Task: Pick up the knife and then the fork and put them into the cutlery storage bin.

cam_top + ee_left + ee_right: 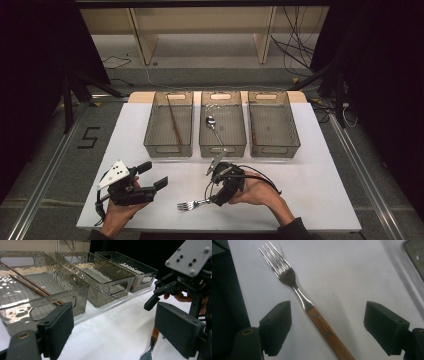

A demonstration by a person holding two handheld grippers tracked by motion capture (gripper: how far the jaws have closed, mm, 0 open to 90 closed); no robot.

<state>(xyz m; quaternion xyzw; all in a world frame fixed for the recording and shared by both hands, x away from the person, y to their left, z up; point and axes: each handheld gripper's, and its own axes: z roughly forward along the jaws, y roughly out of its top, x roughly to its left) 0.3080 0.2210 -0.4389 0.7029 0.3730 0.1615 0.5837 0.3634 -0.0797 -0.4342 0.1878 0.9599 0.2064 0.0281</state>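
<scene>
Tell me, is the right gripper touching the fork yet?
Apart. In the right gripper view, the right gripper stands open and white table shows between each jaw and the fork.

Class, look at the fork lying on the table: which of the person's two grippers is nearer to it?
Right. The right gripper hangs directly over the fork, open, its fingers either side of the wooden handle. The left gripper sits off to the fork's left, apart from it.

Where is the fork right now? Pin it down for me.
The fork lies flat on the white table near its front edge, in front of the middle bin; the right gripper hovers over its wooden handle, jaws open on either side.
</scene>
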